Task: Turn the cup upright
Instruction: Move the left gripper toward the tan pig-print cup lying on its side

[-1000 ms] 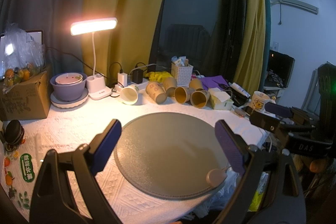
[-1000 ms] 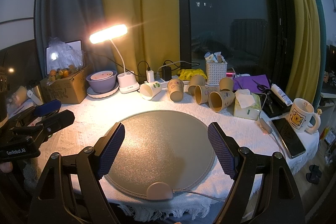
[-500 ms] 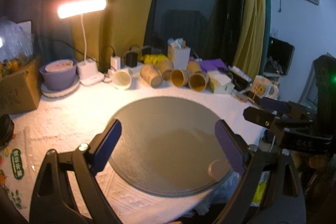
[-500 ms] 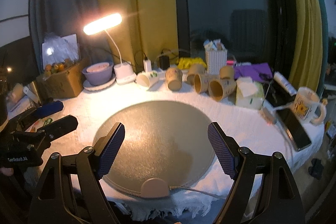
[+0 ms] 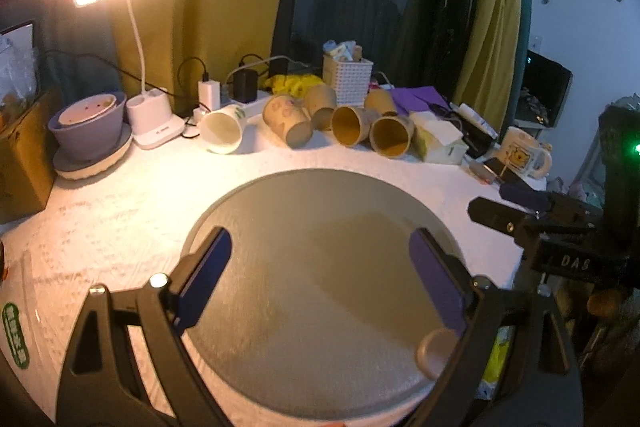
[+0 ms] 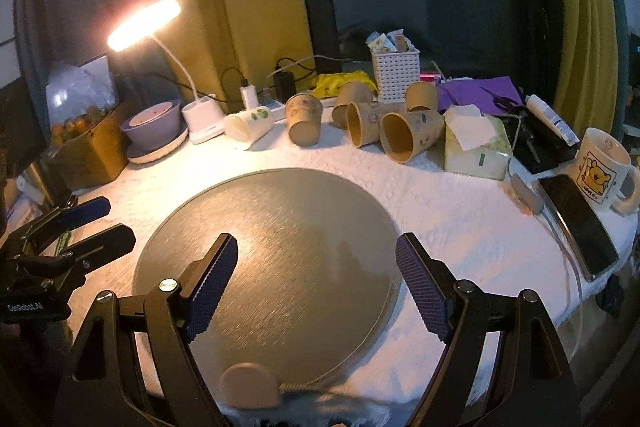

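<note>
A row of paper cups is being seen lying on their sides at the far edge of the tabletop (image 6: 460, 227), behind the round grey mat (image 6: 272, 247). The white cup (image 6: 248, 126) is being shown tipped over with its long axis running roughly left-right and its mouth opening toward the near left. The brown cup beside it (image 6: 305, 119) is lying with its long axis pointing toward the camera, base end facing forward. Two more brown cups (image 6: 366, 124) and (image 6: 408, 135) are lying with open mouths turned toward the near left; further brown cups behind them are partly hidden. In the left wrist view the same white cup (image 5: 222, 129) and the brown cups (image 5: 287, 121) are being seen across the mat, mouths of two facing the camera. All cups are being kept well apart from both tongs, beyond the mat's far rim. The right tongs (image 6: 316, 281) are being held wide open over the near half of the mat, nothing gripped, pointed forward toward the cup row. The left tongs (image 5: 320, 279) are likewise being held wide open and empty above the mat. Each tongs is being seen from the other's camera at the mat's side, level with the tabletop. A lit desk lamp (image 6: 144, 23), a tissue box (image 6: 476, 147) and a mug (image 6: 600, 167) are being seen nearby.
</note>
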Available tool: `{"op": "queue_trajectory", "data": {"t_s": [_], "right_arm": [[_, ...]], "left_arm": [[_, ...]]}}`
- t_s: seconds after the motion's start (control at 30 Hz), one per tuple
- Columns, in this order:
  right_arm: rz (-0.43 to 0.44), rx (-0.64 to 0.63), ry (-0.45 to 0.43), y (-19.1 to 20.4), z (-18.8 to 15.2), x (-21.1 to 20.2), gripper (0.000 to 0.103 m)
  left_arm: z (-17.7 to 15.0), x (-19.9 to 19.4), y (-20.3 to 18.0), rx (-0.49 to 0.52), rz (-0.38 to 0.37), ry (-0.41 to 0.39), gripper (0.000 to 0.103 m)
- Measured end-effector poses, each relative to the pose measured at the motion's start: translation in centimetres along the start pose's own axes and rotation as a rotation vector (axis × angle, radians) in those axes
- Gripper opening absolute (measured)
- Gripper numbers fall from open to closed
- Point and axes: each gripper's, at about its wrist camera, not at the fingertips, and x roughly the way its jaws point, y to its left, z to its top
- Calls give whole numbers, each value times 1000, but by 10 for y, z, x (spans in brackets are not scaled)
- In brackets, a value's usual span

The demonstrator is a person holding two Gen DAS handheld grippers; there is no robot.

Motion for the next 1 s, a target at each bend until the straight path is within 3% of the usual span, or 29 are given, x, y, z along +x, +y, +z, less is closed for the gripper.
{"op": "queue_trajectory", "data": {"t_s": [0.4, 0.73, 1.0], "right_arm": [[-19, 29, -2, -38, 41, 42, 84], [9, 10, 25, -52, 70, 95, 84], [11, 0, 33, -71, 94, 133, 84]], "left_arm": [[48, 65, -1, 23, -36, 77, 91], [81, 136, 3, -19, -56, 170, 91], [105, 185, 7, -58, -8, 182, 91]]}}
